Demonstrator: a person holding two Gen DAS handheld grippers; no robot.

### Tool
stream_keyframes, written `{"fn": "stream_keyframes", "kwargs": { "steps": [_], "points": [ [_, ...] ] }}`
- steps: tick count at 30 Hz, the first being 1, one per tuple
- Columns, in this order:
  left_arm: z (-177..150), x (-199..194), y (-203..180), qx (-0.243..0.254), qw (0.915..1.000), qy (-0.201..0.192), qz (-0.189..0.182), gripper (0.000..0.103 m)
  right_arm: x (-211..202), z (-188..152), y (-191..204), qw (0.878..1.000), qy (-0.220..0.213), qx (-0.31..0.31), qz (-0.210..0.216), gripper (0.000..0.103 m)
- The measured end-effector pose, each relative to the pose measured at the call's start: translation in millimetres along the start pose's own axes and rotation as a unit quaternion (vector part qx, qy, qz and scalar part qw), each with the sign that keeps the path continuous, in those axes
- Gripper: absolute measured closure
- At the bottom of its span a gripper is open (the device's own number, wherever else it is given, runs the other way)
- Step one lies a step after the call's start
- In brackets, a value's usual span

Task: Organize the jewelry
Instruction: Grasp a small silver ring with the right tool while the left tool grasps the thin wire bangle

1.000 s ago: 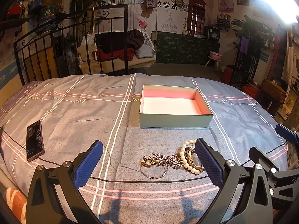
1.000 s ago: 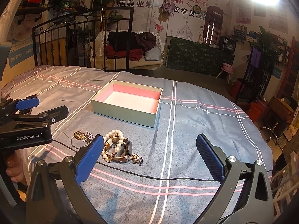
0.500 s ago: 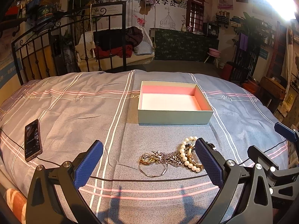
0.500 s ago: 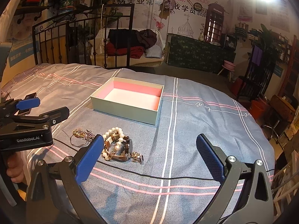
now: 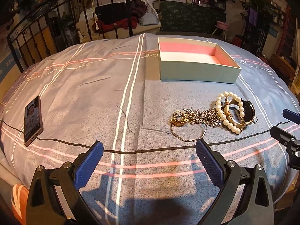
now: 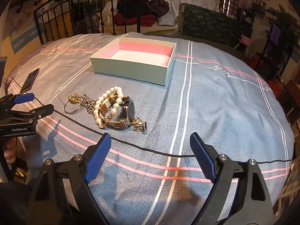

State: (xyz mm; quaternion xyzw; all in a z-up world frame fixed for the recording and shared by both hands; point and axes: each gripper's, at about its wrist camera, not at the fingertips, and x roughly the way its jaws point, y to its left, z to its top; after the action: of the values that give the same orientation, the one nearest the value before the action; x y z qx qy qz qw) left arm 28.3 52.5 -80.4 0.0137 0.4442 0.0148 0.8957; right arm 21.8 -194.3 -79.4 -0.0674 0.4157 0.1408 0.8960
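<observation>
A heap of jewelry lies on the bedspread: a pearl bracelet (image 5: pixel 227 110) (image 6: pixel 106 105), a black-faced watch (image 5: pixel 247 108) (image 6: pixel 129 112), silver and gold chains (image 5: pixel 193 118) (image 6: pixel 80 99) and a thin gold loop (image 5: pixel 187 133). An open pale-green box (image 5: pixel 198 73) (image 6: pixel 131 71) with a pink lining stands empty behind the heap. My left gripper (image 5: pixel 149 161) is open and empty, just in front and left of the heap. My right gripper (image 6: pixel 150 155) is open and empty, in front and right of the heap.
A phone (image 5: pixel 32 120) (image 6: pixel 30 79) lies at the left on the bed, with a black cable (image 5: pixel 131 151) (image 6: pixel 150 150) running across the bedspread in front of both grippers. A black iron bed rail (image 5: pixel 56 28) stands at the far left.
Both grippers have moved forward and lower toward the jewelry heap, which now looks larger and nearer. The jewelry and box have not moved.
</observation>
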Motion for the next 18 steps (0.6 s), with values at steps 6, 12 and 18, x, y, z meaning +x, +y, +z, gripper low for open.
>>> {"fn": "stream_keyframes", "kwargs": {
  "steps": [6,12,18],
  "points": [
    [11.7,24.1,-16.1,0.011,0.9981,0.028,-0.054,0.007,14.9,5.6,-9.4,1.0,0.011,0.022,0.016,0.018],
    [23.0,58.2,-40.0,0.054,0.9945,0.048,-0.075,0.012,32.7,5.6,-10.9,0.999,0.022,0.02,0.042,0.018],
    [27.2,55.1,-34.7,0.058,0.9935,0.02,-0.095,0.049,55.2,11.2,-7.4,0.998,0.045,-0.008,0.051,0.024]
  ]
}}
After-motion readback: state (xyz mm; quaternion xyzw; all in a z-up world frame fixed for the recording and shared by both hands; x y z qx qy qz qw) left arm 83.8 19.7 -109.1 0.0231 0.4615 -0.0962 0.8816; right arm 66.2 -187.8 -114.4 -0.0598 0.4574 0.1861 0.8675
